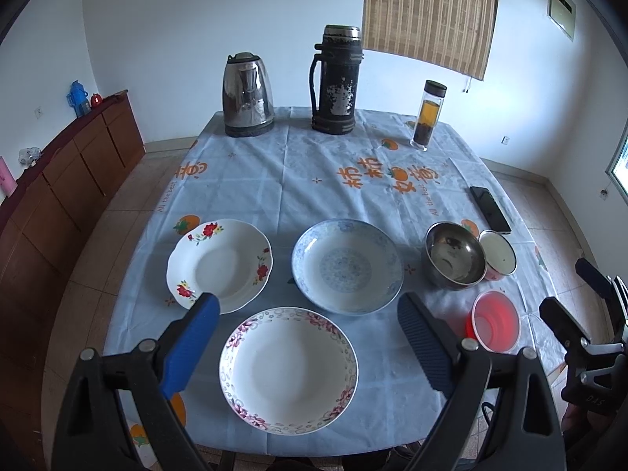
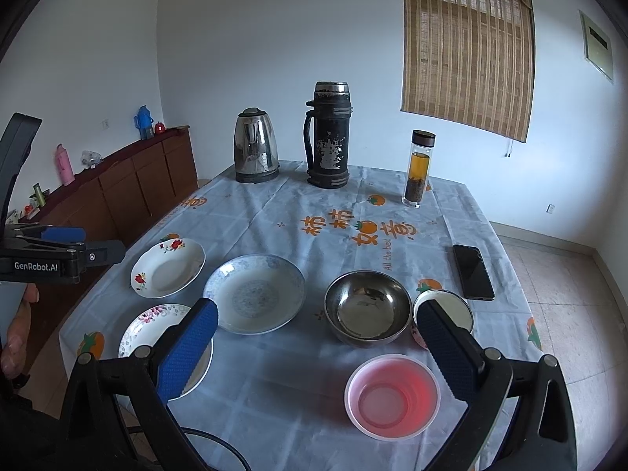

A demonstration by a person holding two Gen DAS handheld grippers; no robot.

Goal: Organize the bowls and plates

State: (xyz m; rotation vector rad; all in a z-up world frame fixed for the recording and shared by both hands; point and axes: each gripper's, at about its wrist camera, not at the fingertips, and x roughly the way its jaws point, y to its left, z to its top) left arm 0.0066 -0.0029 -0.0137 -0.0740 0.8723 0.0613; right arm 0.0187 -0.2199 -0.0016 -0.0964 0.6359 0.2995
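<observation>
At the far left a wooden sideboard (image 2: pixel 129 180) is seen along the wall, with a hand (image 2: pixel 17 325) at the edge of the right wrist view beneath the left gripper (image 1: pixel 308 314), whose jaws are spread wide and hold nothing, raised over the near edge of the desk (image 1: pixel 274 180). On the desk's blue cloth a white plate with red flowers (image 1: pixel 219 265) is laid at the left, just behind the left blue fingertip (image 1: pixel 196 337). Nearest the edge, between the left gripper's jaws in its own view, a plate with a pink floral rim (image 1: pixel 288 371) is set apart from the others. Just behind it and to the right a blue patterned plate (image 1: pixel 347 267) is placed. Further right a steel bowl (image 1: pixel 453 255) is found touching a small white-lined bowl (image 1: pixel 497 254), and in front of them a pink plastic bowl (image 2: pixel 392 396) is set alone. The right gripper (image 2: pixel 318 349) is held over this side, its jaws likewise spread and empty. At the back a steel kettle (image 1: pixel 247 94), a worn dark thermos (image 1: pixel 337 78) and a glass tea bottle (image 1: pixel 428 115) are lined up, and a black phone (image 1: pixel 490 210) is laid near the right edge
</observation>
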